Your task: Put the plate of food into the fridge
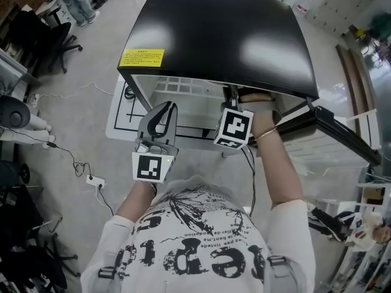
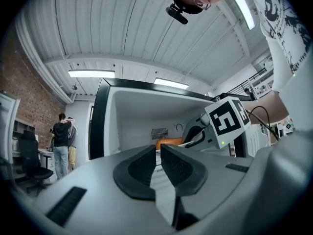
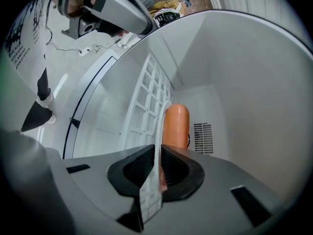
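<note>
Left tool [image 2: 158, 151] closed, right tool [image 3: 159, 151] clamped

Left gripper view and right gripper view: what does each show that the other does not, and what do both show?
Only the left gripper view: two standing people, a red brick wall, long ceiling lamps, a black-and-white marker cube. Only the right gripper view: the thin white plate rim pinched by the right gripper. Both: the orange sausage and the slotted vent inside the black fridge.

1 fridge [image 1: 214, 35], 1 plate [image 3: 161, 119], 1 sausage [image 3: 176, 124], 2 bystanders [image 2: 62, 131] (plus left gripper [image 2: 157, 151], right gripper [image 3: 159, 151])
</note>
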Demonstrator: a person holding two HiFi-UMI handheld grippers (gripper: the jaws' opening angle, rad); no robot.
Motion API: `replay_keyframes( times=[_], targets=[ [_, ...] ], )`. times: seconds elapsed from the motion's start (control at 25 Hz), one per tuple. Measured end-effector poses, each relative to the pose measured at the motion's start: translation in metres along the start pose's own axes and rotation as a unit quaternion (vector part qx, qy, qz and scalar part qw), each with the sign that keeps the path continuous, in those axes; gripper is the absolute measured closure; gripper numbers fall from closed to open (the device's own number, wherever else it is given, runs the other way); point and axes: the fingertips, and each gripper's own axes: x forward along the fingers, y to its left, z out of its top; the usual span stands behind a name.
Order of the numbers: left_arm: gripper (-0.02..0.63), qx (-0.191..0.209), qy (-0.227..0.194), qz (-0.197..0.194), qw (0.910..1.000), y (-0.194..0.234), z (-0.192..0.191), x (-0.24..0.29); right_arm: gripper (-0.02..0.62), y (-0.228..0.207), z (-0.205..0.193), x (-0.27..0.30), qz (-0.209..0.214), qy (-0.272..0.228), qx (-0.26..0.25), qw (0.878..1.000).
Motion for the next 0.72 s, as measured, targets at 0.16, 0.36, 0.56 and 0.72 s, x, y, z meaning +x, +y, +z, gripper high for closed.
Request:
replay_keyframes(
  times=[0.16,0.36,0.56,0.72],
  targets=[
    [0.569,0.005,0.007,0.003,1.0000,0.002,-0.006,-0.001,0.514,-0.005,0.003,-0.001,0.004,-0.020,0.023,1.000],
    [0.569,0.004,0.009,0.002,0.9999,0.001,-0.006,0.000,0.451,-0.011,0.002,-0.005,-0.005,-0.027,0.040,0.999],
    [0.569,-0.001,0.011,-0.001,0.9999,-0.002,-0.007,-0.001,0.385,-0.021,-0.002,-0.010,-0.016,-0.032,0.085,0.996],
    [0.569,-0.002,0.013,-0.011,0.9999,-0.007,-0.007,0.000,0.383,-0.025,0.000,-0.015,0.011,-0.061,0.162,0.985]
  ],
)
